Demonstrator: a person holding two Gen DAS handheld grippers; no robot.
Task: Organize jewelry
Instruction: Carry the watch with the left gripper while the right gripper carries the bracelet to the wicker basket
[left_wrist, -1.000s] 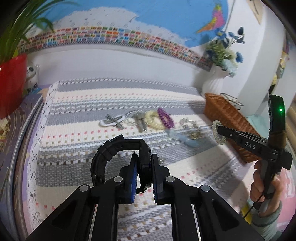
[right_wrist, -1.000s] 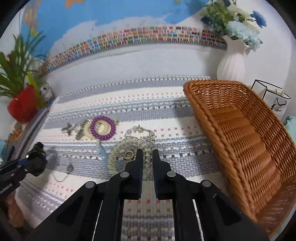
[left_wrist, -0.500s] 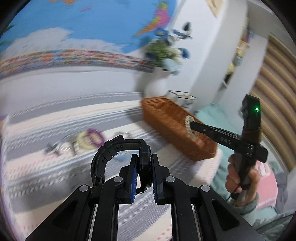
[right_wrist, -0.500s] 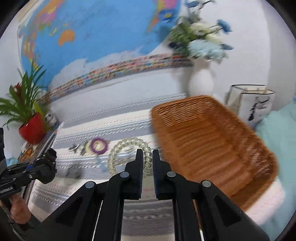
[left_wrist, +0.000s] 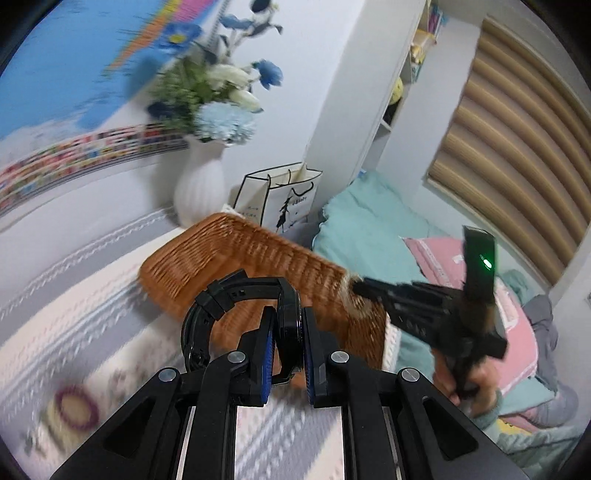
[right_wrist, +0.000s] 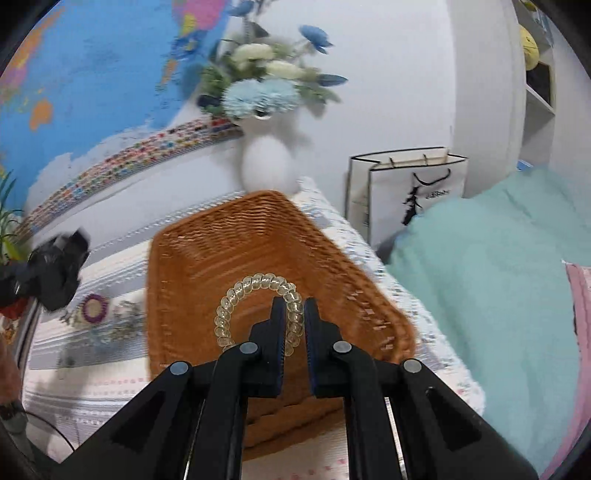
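My left gripper (left_wrist: 287, 336) is shut on a black watch (left_wrist: 221, 295) and holds it up in front of the brown wicker basket (left_wrist: 236, 251). My right gripper (right_wrist: 294, 321) is shut on a clear spiral bracelet (right_wrist: 251, 291) and holds it over the inside of the basket (right_wrist: 207, 251). The right gripper also shows in the left wrist view (left_wrist: 360, 286), blurred, at the basket's right rim. A purple bracelet (right_wrist: 95, 308) lies on the striped cloth left of the basket, with other small jewelry near it, too blurred to tell apart.
A white vase of blue flowers (right_wrist: 266, 162) stands behind the basket. A white paper bag (right_wrist: 406, 192) stands to its right. A bed with teal cover (right_wrist: 498, 277) and pink pillow (left_wrist: 447, 254) lies right of the table edge.
Both grippers have swung right from the jewelry row toward the basket. The right gripper has carried the clear bracelet from above the cloth to over the basket. Grips are unchanged.
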